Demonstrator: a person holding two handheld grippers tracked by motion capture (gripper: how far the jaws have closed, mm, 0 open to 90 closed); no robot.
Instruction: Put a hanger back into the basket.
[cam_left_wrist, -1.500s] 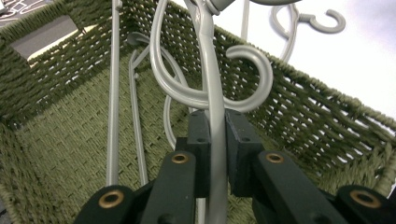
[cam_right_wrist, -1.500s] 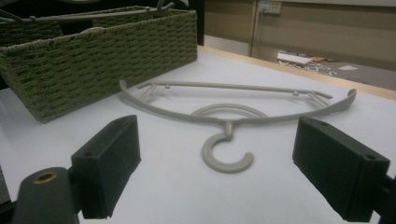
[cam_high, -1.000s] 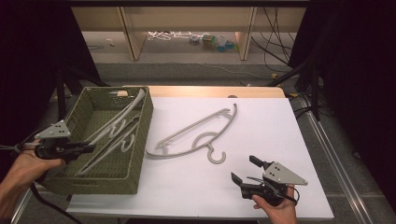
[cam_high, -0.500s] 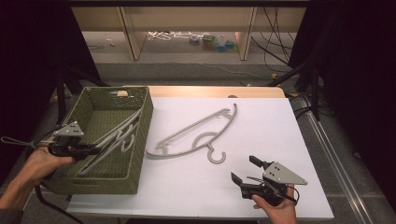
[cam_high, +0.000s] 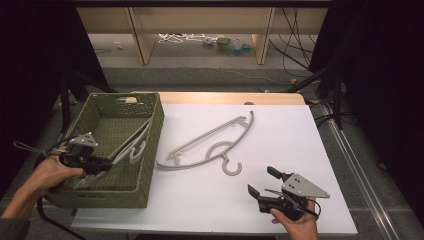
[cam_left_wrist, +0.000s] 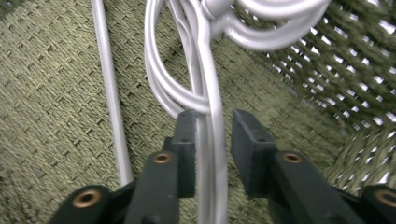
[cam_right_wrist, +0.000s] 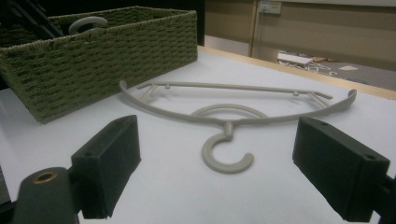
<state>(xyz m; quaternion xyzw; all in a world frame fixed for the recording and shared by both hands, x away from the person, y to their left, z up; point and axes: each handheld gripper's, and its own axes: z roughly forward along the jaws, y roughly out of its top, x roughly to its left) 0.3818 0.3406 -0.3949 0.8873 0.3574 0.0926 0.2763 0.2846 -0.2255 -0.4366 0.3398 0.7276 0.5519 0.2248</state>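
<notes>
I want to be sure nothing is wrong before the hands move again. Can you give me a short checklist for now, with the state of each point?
1. Hangers in basket lie inside the green basket: ok.
2. Left gripper has let go: its jaws have just been opening, a gap shows beside the hanger rods that run between them, but one pad may touch: cannot tell.
3. Right gripper open and holding nothing: ok.
4. Hanger on table lies flat on the white table, hook toward the right gripper: ok.
5. Path from right gripper to that hanger free of other things: ok.
</notes>
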